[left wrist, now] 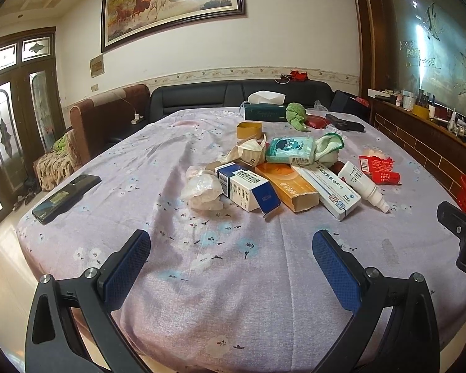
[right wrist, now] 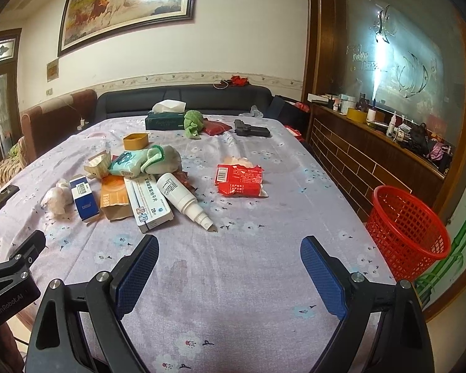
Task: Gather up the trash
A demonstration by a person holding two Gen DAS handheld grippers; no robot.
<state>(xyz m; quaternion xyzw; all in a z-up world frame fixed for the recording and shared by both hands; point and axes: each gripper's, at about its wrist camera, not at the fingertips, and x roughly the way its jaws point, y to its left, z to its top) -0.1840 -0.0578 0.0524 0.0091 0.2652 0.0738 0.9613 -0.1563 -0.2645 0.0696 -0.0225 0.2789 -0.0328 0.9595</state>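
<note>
Trash sits heaped mid-table on the lilac floral tablecloth (right wrist: 233, 279), and nothing has gone into the red mesh basket (right wrist: 410, 227) off the table's right edge as far as the view shows.

Both tools hang back at the near edge. The left gripper (left wrist: 231, 267) has its blue pads spread wide with only cloth between them; the right gripper (right wrist: 230, 272) is the same, splayed and carrying nothing.

From the right claw the white spray bottle (right wrist: 183, 200) lies ahead and a touch left, its nozzle aimed back toward the claw and to the right, its base tucked against the heap. That long axis runs diagonally, so the pads would, I judge, need a twist to close across the body, not along it. Beside it, touching, lies the white pill box (right wrist: 147, 203), on much the same slant. The red torn packet (right wrist: 239, 180) lies alone, ahead and slightly right, apart from the heap and on the basket's side.

From the left claw the blue-and-white box (left wrist: 245, 189) and the crumpled clear plastic (left wrist: 202, 191) are straight ahead, nearest.

My call: the right hand is better placed for bottle and packet, the left for the plastic end.
</note>
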